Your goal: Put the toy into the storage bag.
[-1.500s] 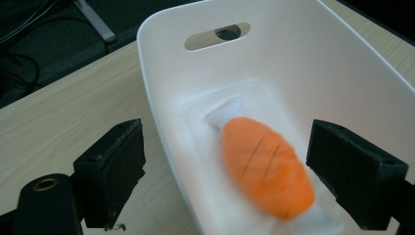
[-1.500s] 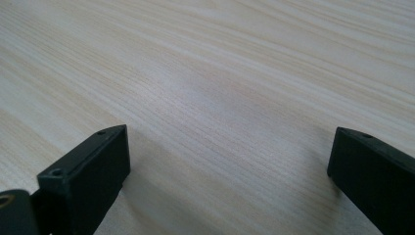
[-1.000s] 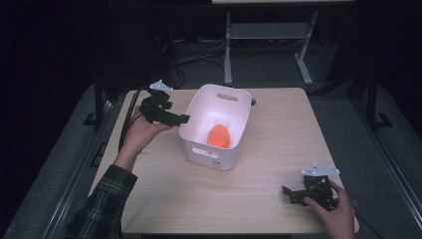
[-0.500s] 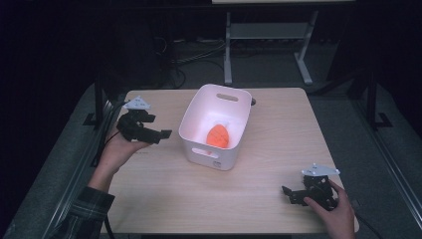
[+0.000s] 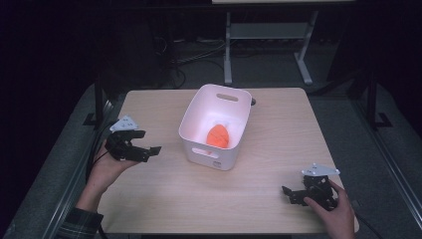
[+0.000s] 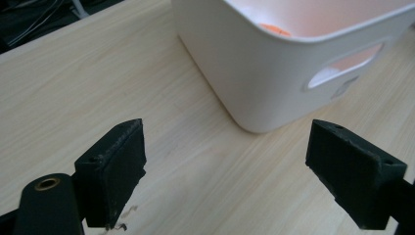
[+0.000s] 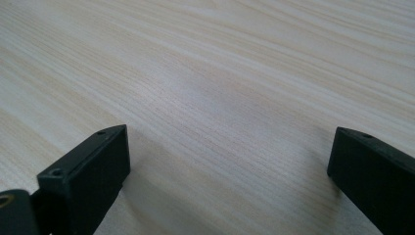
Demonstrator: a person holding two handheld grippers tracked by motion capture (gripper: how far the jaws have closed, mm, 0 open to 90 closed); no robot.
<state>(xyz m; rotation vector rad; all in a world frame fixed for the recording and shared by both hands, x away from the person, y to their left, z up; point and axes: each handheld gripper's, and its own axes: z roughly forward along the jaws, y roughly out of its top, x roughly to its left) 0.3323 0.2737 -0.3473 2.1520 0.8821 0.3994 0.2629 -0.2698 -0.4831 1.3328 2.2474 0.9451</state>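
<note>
Left gripper (image 5: 148, 149) has drawn back from the white plastic bin (image 5: 191, 129) to the light wooden worktop (image 5: 278, 129) edge — right gripper (image 5: 287, 191) unmoved. High view: orange rounded object (image 5: 219, 135) lies inside the bin. Left gripper view: fingers (image 6: 115, 156) spread, empty, bin (image 6: 274, 73) just ahead. Right gripper view: fingers (image 7: 93, 169) spread — bare worktop (image 7: 220, 88) between.

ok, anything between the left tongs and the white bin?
Nothing. In the high view only bare wooden table separates the left tongs, open and empty, from the white bin; the left gripper view shows the same.
</note>
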